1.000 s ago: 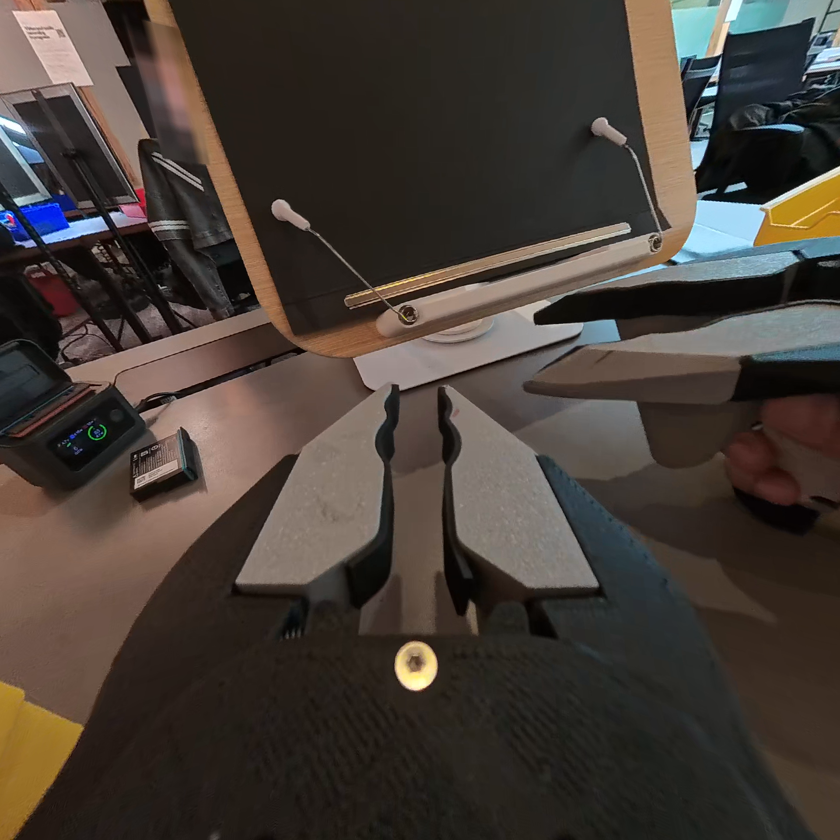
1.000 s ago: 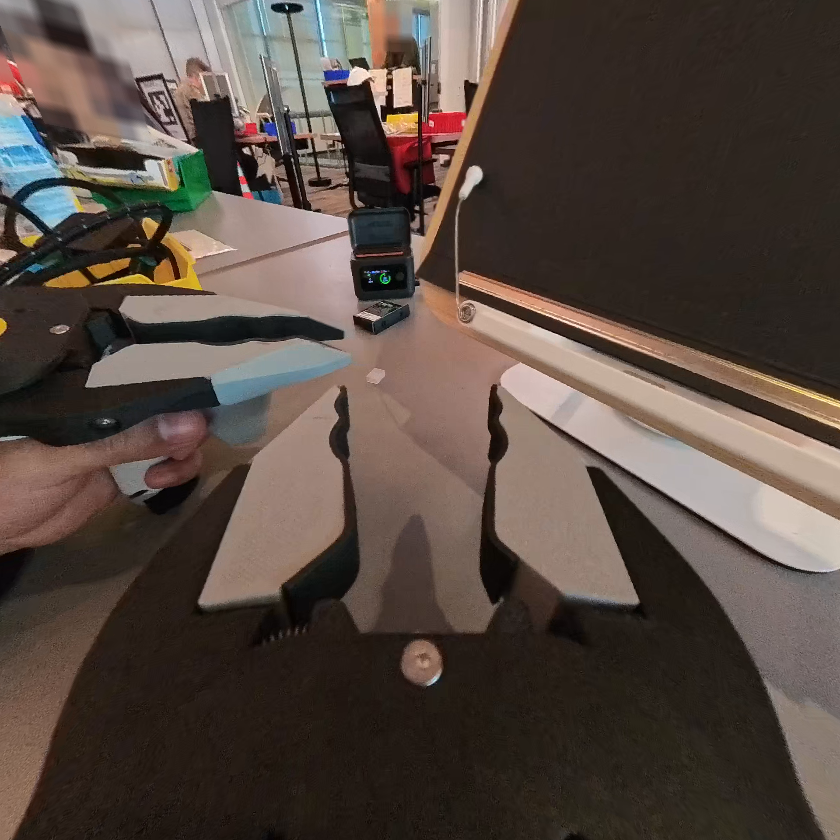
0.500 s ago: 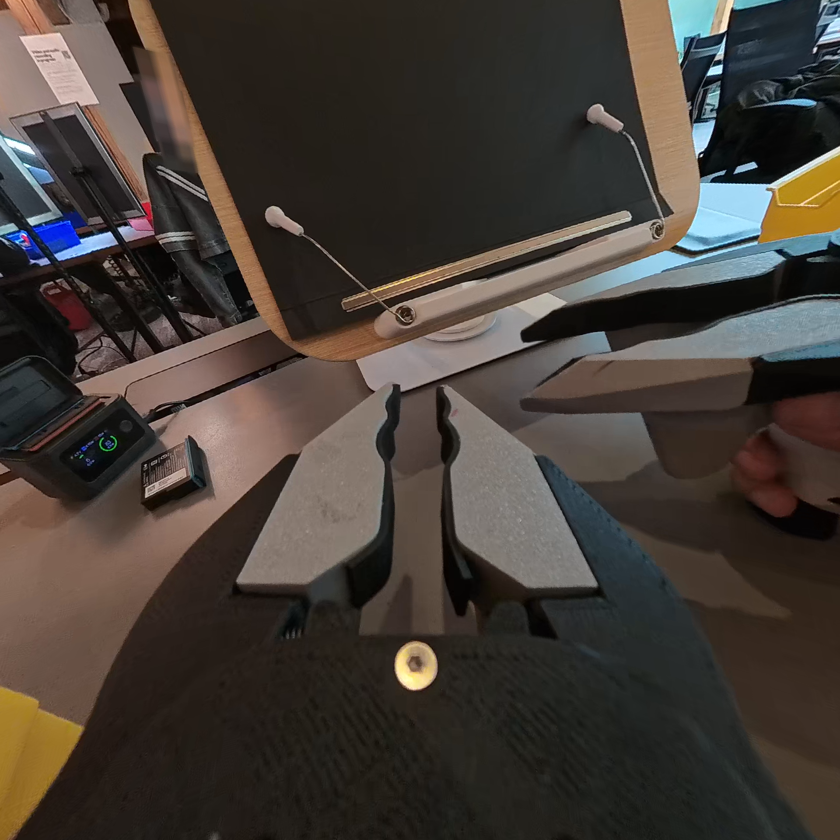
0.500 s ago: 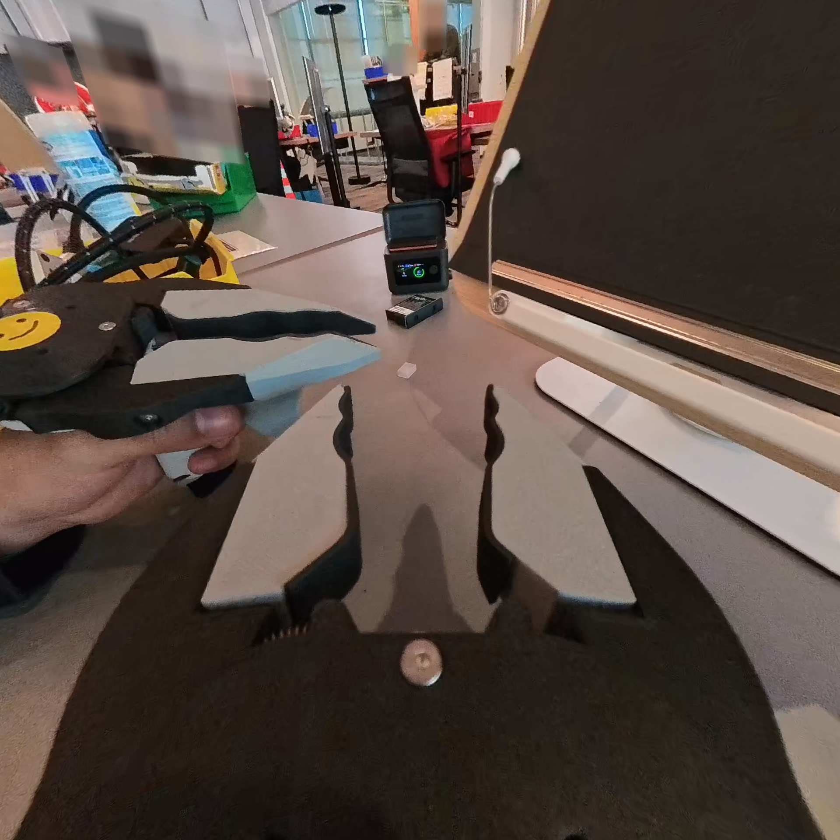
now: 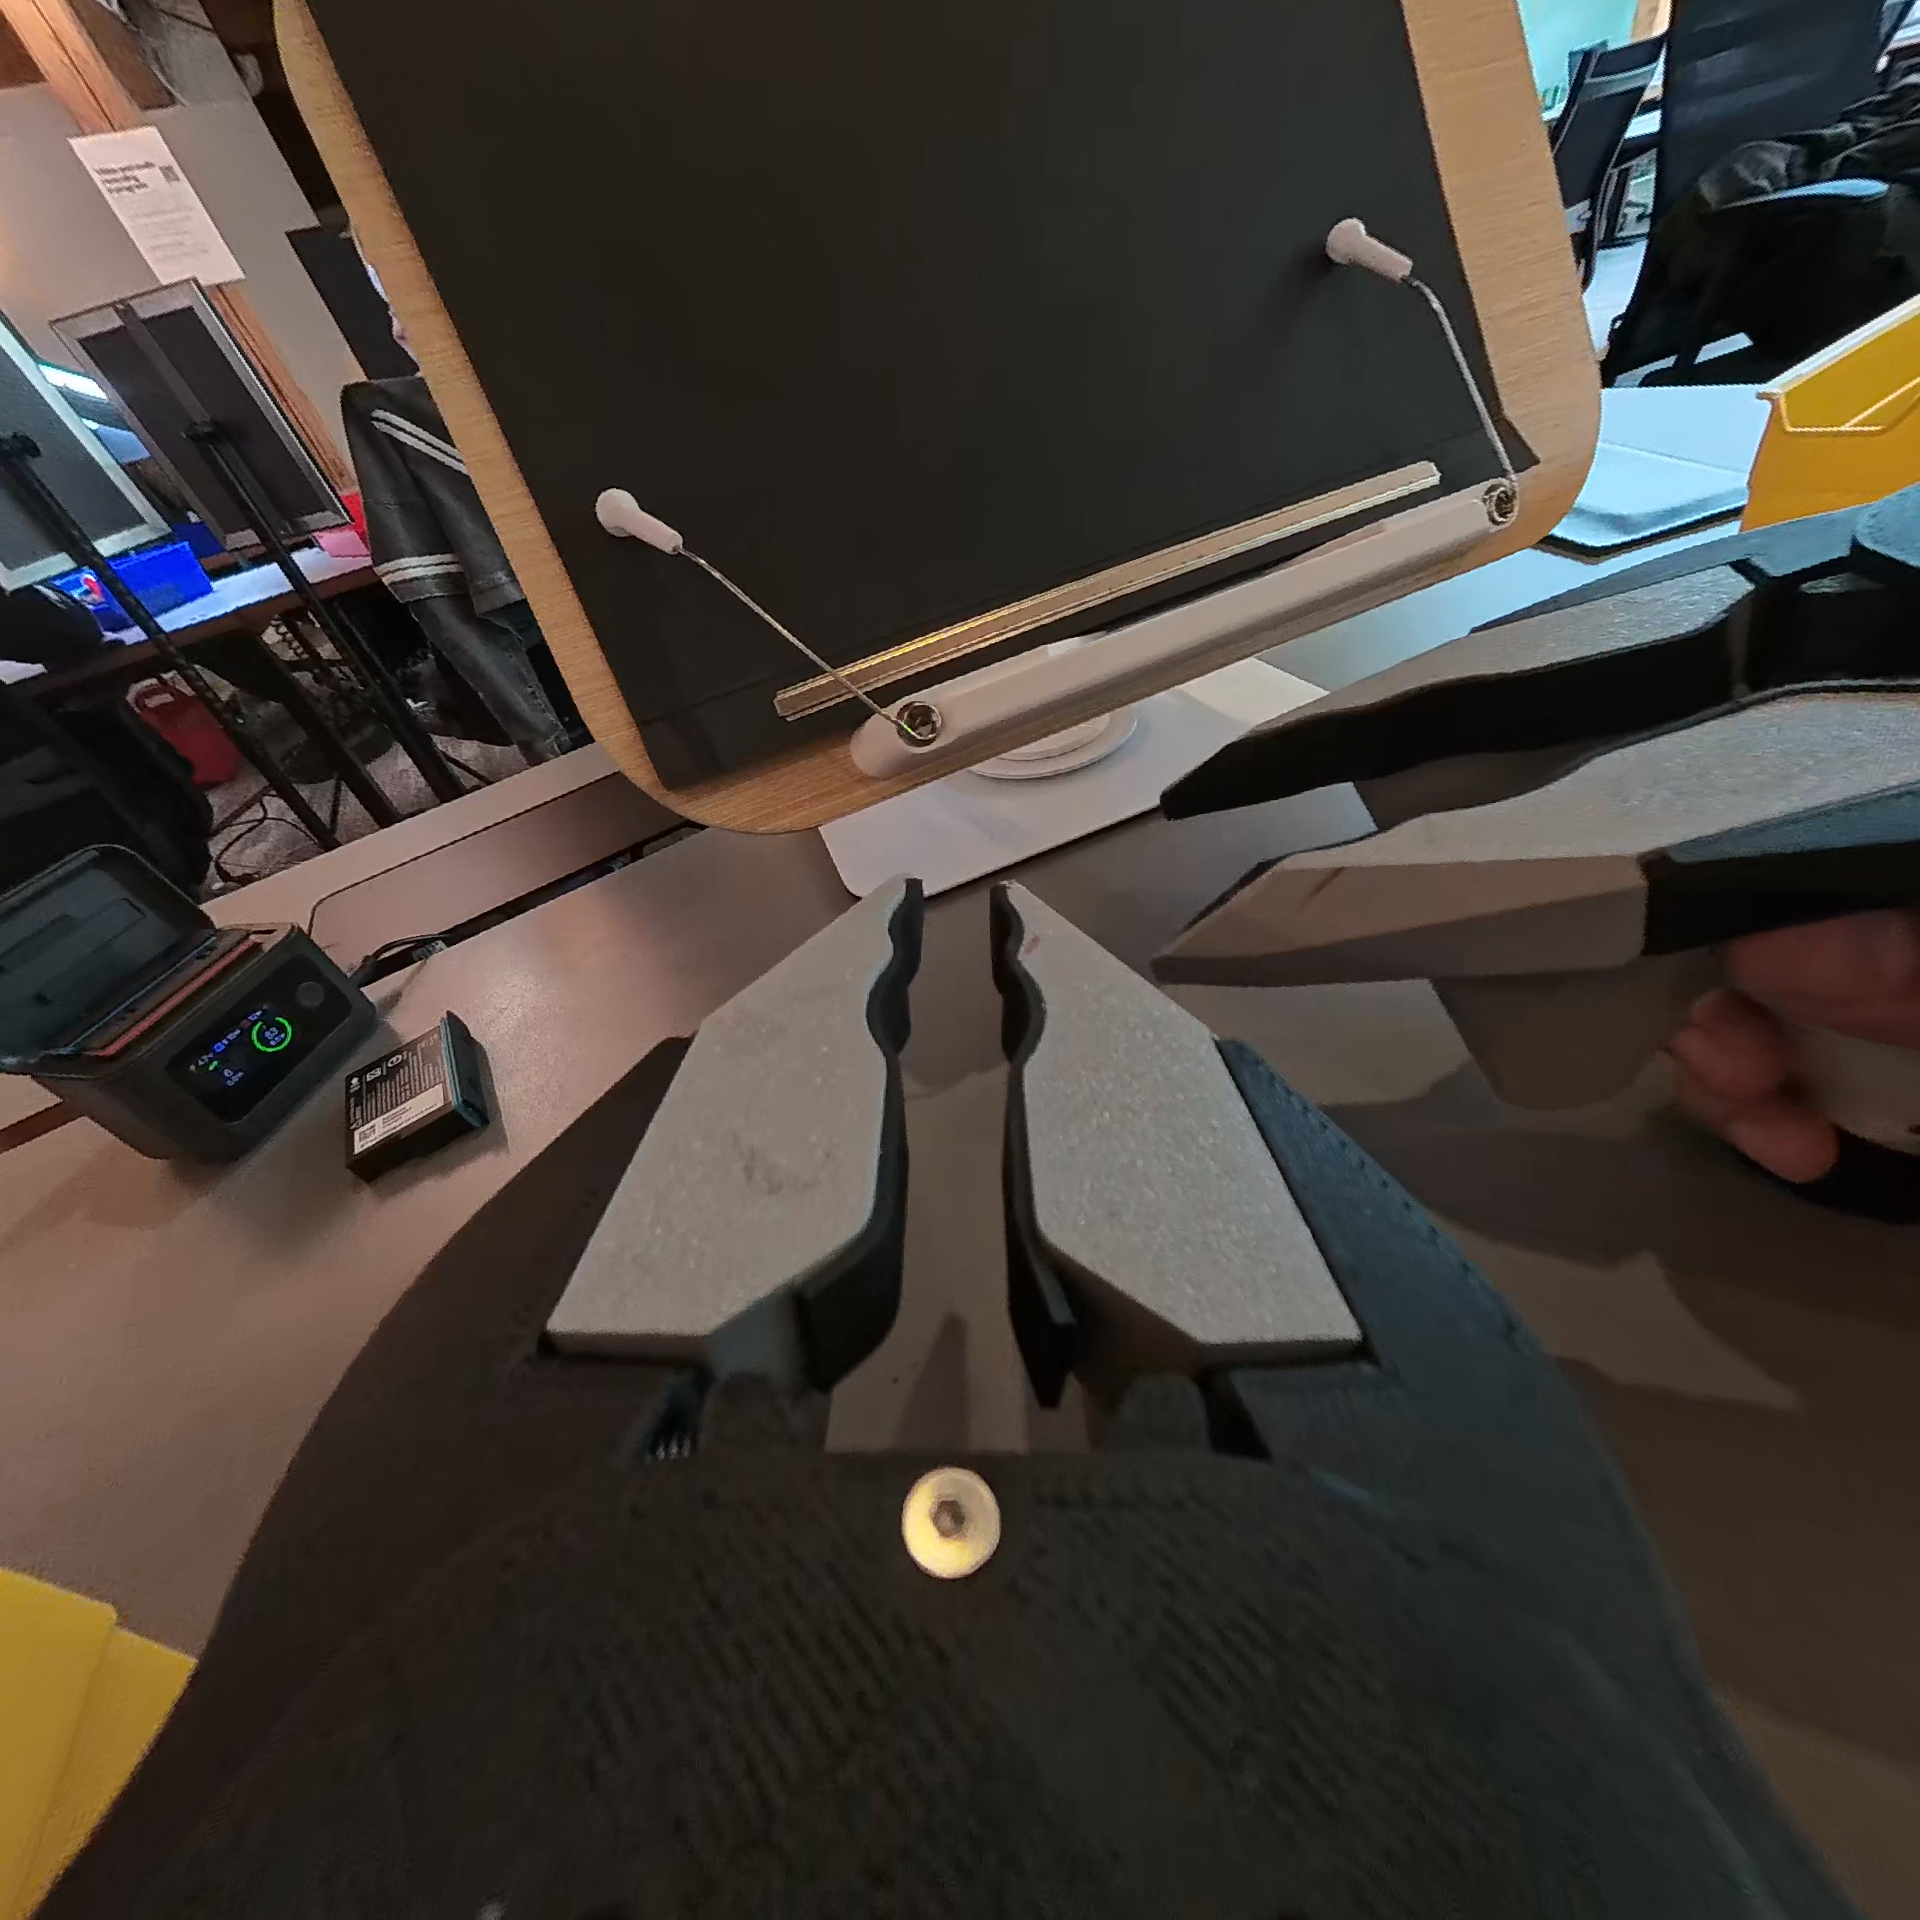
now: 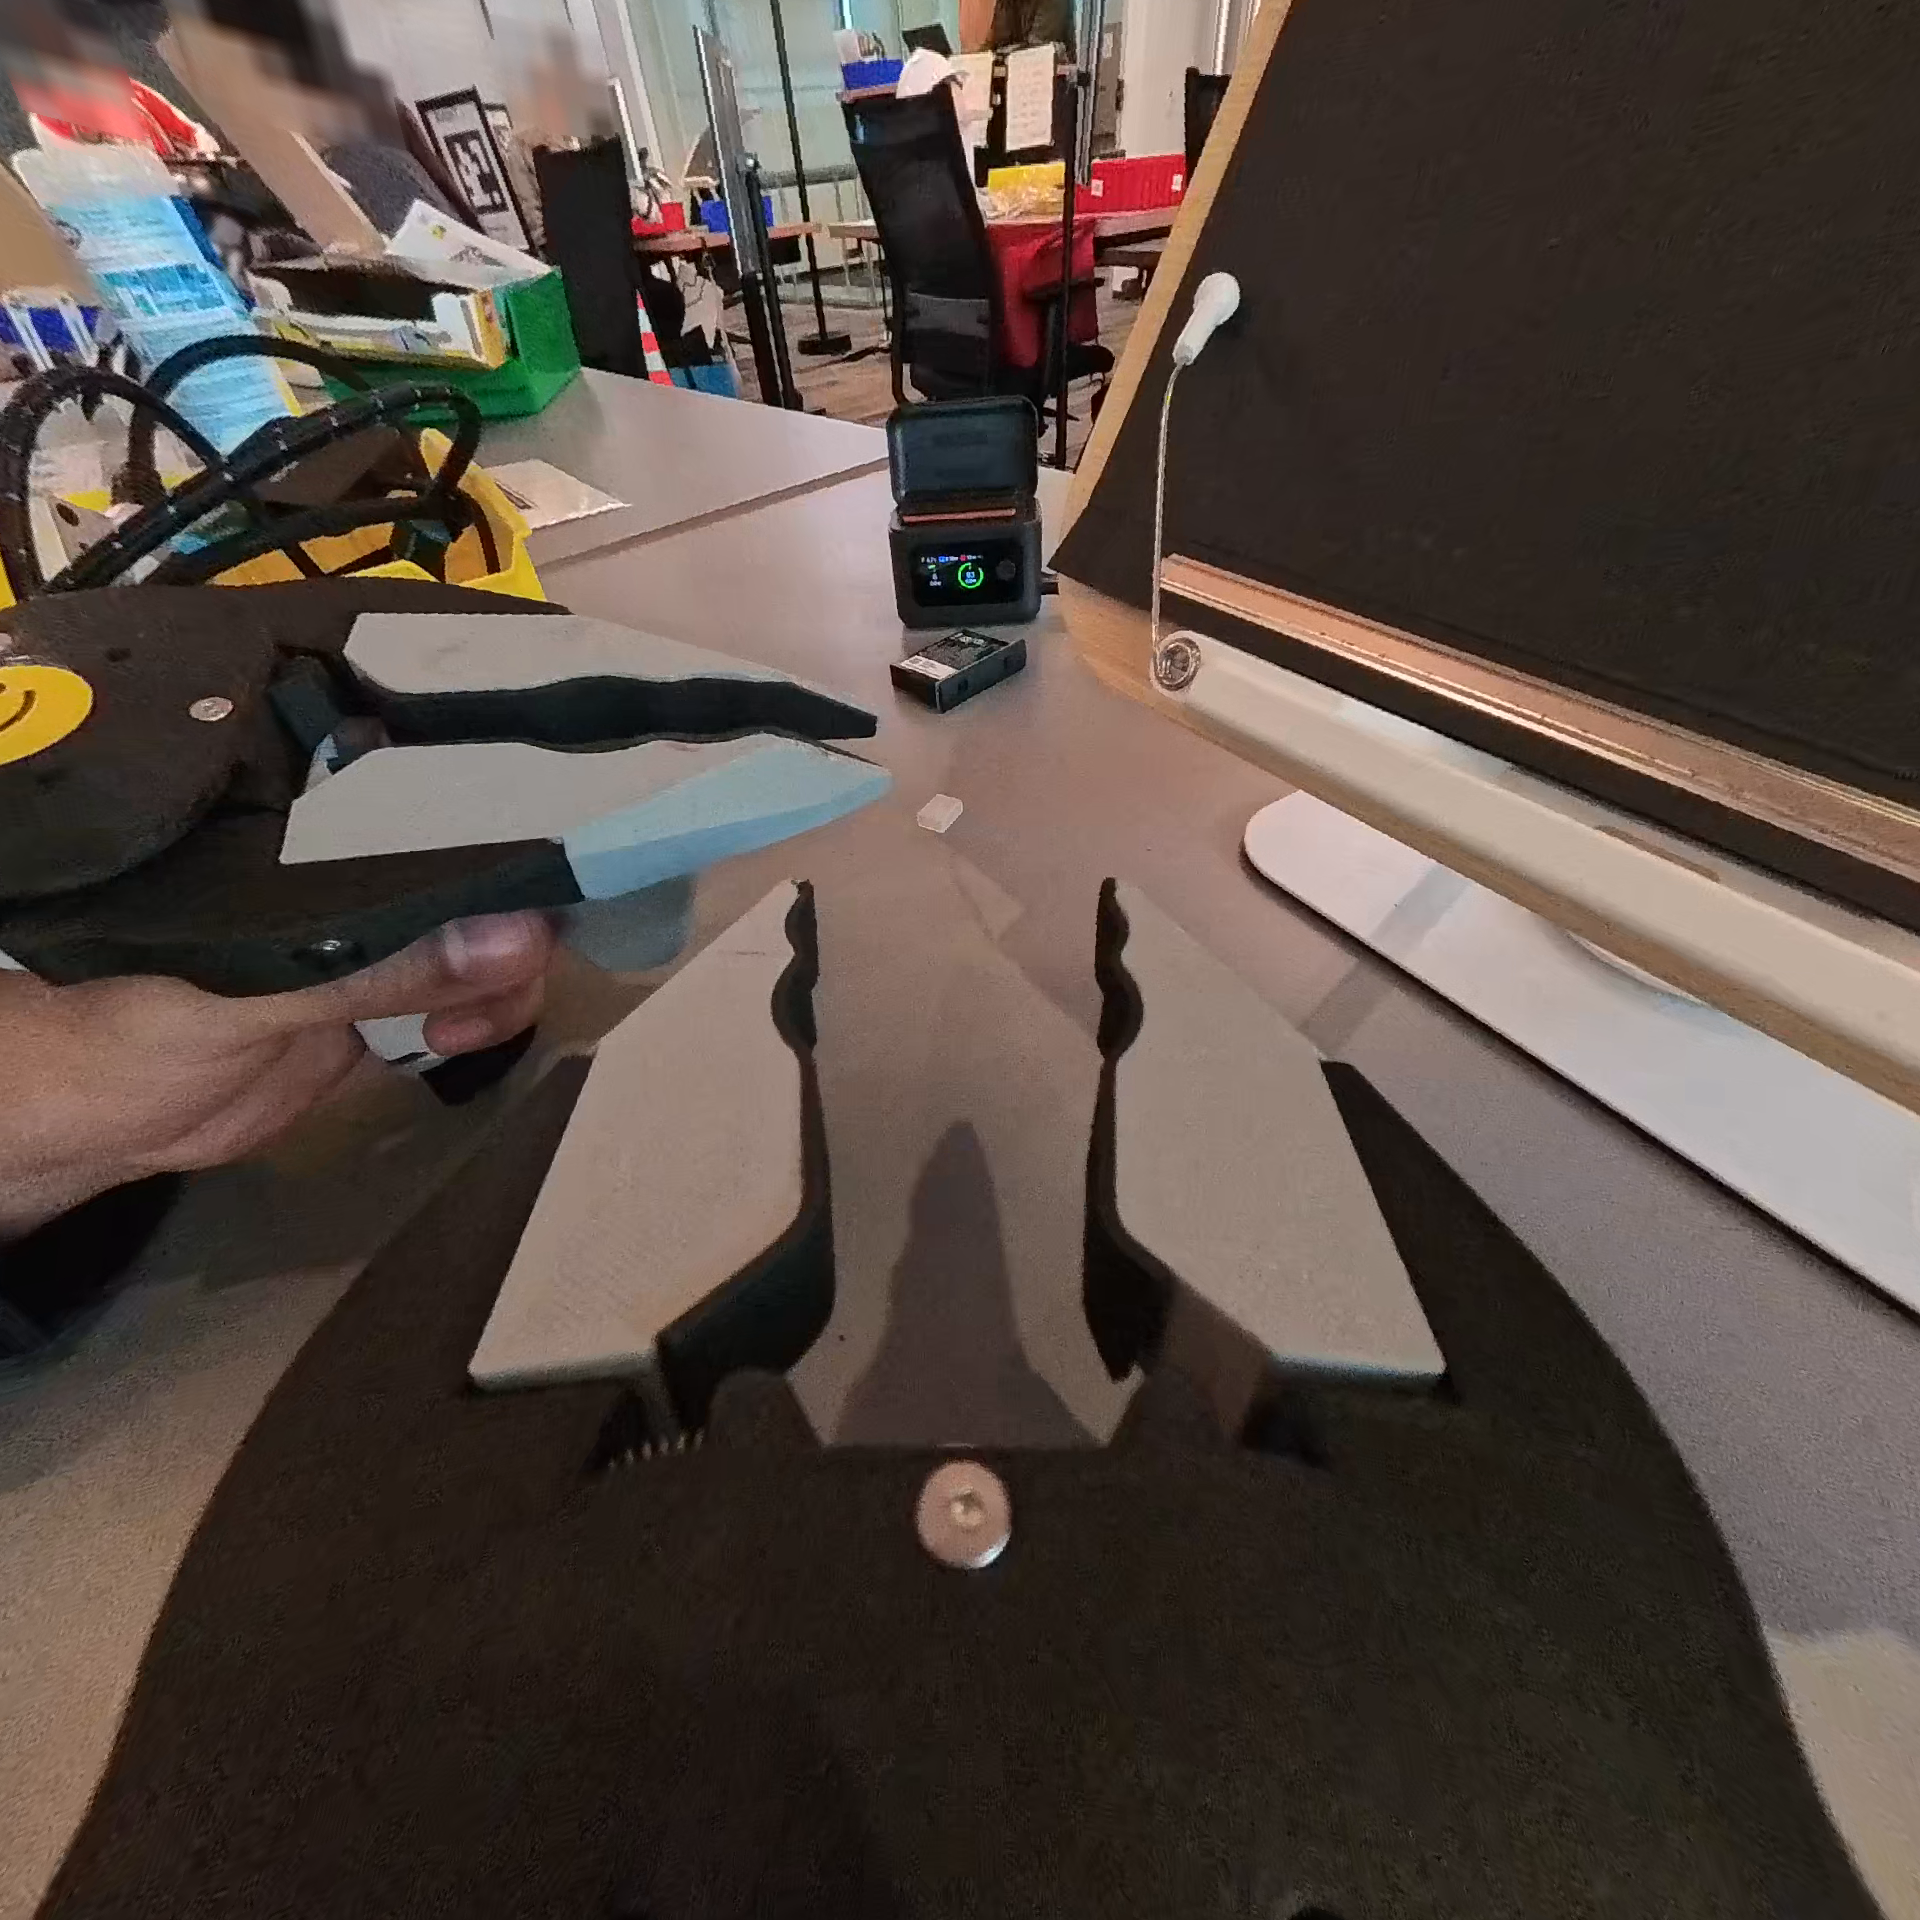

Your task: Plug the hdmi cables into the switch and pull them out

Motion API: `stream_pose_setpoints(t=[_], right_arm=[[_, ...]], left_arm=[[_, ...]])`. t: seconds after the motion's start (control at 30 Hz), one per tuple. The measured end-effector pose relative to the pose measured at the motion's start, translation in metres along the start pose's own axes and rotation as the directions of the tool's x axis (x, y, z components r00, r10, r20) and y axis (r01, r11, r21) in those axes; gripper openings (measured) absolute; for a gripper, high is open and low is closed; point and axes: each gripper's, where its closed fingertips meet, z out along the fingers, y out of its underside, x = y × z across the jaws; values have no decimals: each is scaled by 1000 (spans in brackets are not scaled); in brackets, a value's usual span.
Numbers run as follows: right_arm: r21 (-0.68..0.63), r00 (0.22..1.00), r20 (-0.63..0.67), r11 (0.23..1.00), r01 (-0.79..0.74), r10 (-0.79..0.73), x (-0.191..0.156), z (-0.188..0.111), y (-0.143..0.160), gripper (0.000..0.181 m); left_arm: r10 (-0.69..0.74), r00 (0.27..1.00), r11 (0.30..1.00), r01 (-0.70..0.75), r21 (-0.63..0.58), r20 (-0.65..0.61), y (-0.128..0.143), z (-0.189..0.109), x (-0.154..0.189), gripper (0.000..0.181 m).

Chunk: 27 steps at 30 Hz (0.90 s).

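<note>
Matt grey table point(image 5: 260, 1299), wood-edged stand point(image 5: 1538, 260)

Left gripper point(image 5: 954, 904): two flat grey wedge fingers point(image 5: 748, 1153) tapering forward, wavy black pads along the inner edges, seated in a broad black ribbed body with one silver hex screw point(image 5: 950, 1521) at centre. Right gripper point(image 6: 956, 899): same grey wedges with scalloped black inner pads, black textured body, single silver screw point(image 6: 962, 1513). Seen side-on from the right wrist: yellow smiley sticker point(image 6: 31, 707) on the left body, pale blue fingertip edge, small side screws, white handle gripped by a bare hand point(image 6: 208, 1060).
</note>
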Motion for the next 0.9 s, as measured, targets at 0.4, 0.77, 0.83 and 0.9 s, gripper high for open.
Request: stream_pose_setpoints(t=[0.4,0.77,0.83,0.9], right_arm=[[-5,1000,-1,1000,-6,6,1,1,1,51],[-7,1000,-4,1000,3,-3,0,1,1,48],[-9,1000,-3,1000,3,-3,0,1,1,48],[-11,1000,-1,1000,3,-3,0,1,1,47]], left_arm=[[-3,998,1000,1,27,57,-6,-4,-12,10],[13,991,993,-29,116,137,-30,-20,-32,9],[4,989,992,-24,126,151,-33,-23,-37,9],[-9,987,991,-13,137,161,-35,-25,-42,9]])
